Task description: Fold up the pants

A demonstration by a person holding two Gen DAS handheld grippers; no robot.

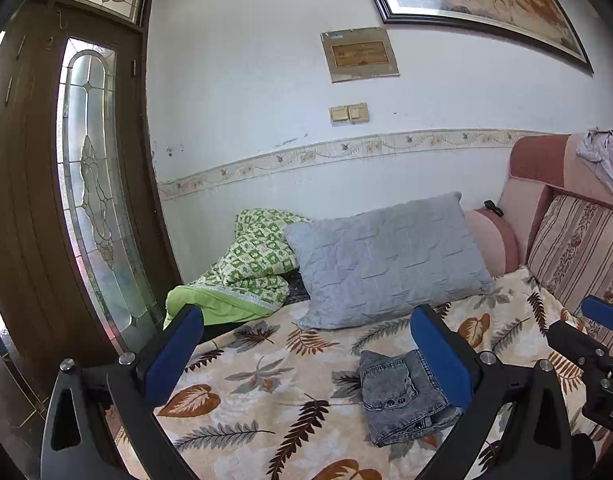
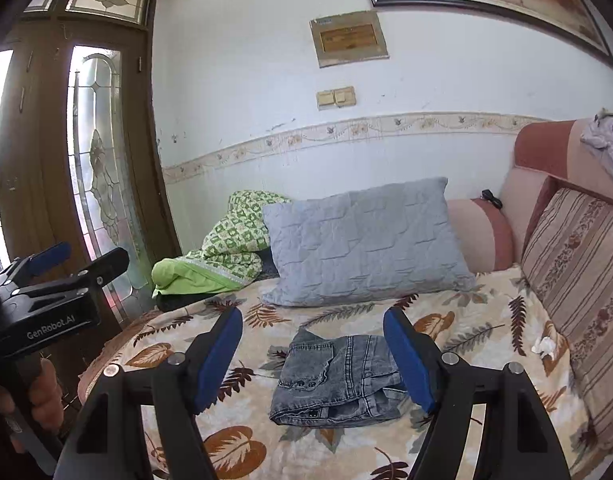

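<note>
Grey denim pants (image 1: 402,396) lie folded in a compact bundle on the leaf-patterned bedspread (image 1: 262,404). In the right wrist view the pants (image 2: 338,380) lie between and beyond the fingers. My left gripper (image 1: 310,356) is open and empty, held above the bed to the left of the pants. My right gripper (image 2: 314,356) is open and empty, held above the bed in front of the pants. The right gripper also shows at the right edge of the left wrist view (image 1: 594,344), and the left gripper at the left edge of the right wrist view (image 2: 54,280).
A grey quilted pillow (image 2: 366,240) and a green patterned blanket (image 2: 226,252) lie at the back of the bed. A striped cushion (image 2: 578,264) leans at the right. A white crumpled tissue (image 2: 544,346) lies near it. A wooden door with glass (image 2: 94,168) stands at left.
</note>
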